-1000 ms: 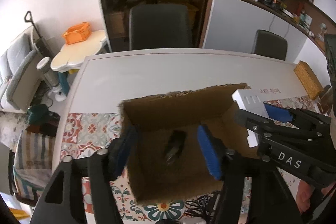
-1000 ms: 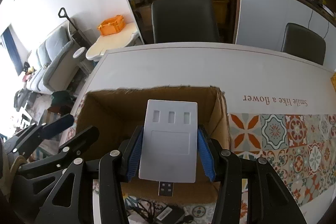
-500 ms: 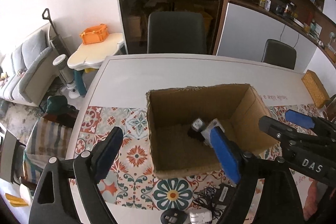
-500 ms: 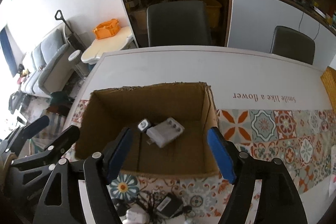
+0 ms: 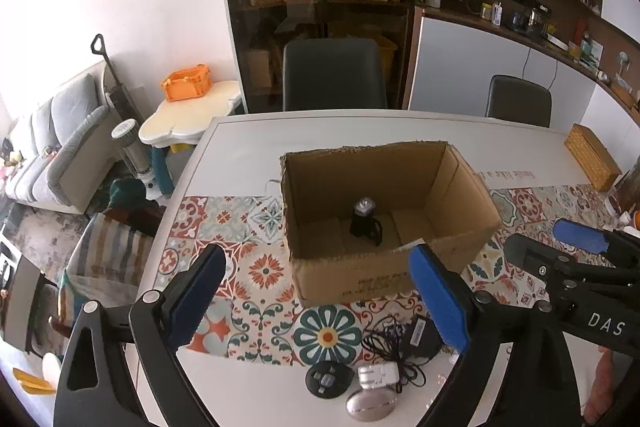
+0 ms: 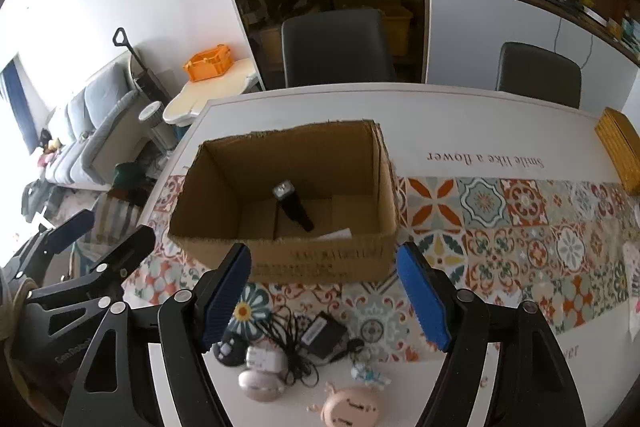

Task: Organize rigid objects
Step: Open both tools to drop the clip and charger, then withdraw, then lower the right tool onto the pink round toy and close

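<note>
Both empty: my left gripper [image 5: 320, 299] is opening wide, my right gripper [image 6: 324, 295] is spreading too, nothing between either's pads. Black flashlight [image 6: 292, 205] and a white item lie in the cardboard box [image 6: 320, 261], the collection bin. Remaining clutter, charger with cord [image 6: 320, 335], sits near the table edge, so I hover both there.

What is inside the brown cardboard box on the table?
Inside the brown cardboard box lie a black flashlight and a white flat object, mostly hidden behind the near wall.
</note>
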The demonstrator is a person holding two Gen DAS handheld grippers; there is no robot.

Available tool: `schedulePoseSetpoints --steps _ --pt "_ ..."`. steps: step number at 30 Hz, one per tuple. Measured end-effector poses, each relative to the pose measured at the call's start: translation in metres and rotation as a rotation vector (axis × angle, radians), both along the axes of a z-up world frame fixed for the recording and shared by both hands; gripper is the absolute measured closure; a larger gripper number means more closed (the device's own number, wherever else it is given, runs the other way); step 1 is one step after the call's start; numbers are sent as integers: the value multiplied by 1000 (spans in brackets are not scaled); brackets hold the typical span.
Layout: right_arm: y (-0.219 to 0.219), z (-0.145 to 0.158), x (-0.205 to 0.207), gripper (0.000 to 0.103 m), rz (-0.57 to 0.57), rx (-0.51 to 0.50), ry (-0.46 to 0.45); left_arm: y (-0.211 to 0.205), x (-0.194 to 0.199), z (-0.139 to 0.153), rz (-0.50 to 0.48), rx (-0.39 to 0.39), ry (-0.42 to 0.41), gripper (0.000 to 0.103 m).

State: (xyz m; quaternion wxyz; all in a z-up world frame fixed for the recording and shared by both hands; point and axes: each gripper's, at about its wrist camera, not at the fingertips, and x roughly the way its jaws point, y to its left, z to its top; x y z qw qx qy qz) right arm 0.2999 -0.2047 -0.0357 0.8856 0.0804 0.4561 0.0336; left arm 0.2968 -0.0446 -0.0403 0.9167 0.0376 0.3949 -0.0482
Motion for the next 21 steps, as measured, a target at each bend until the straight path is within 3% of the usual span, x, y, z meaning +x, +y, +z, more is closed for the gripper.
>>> schedulePoseSetpoints --steps 10,21 --pt "-6 -26 -37 25 -15 46 83 -2 -36 -11 2 24 15 7" --pt "-4 -60 -65 25 -23 37 180 3 -60 -51 16 27 132 7"
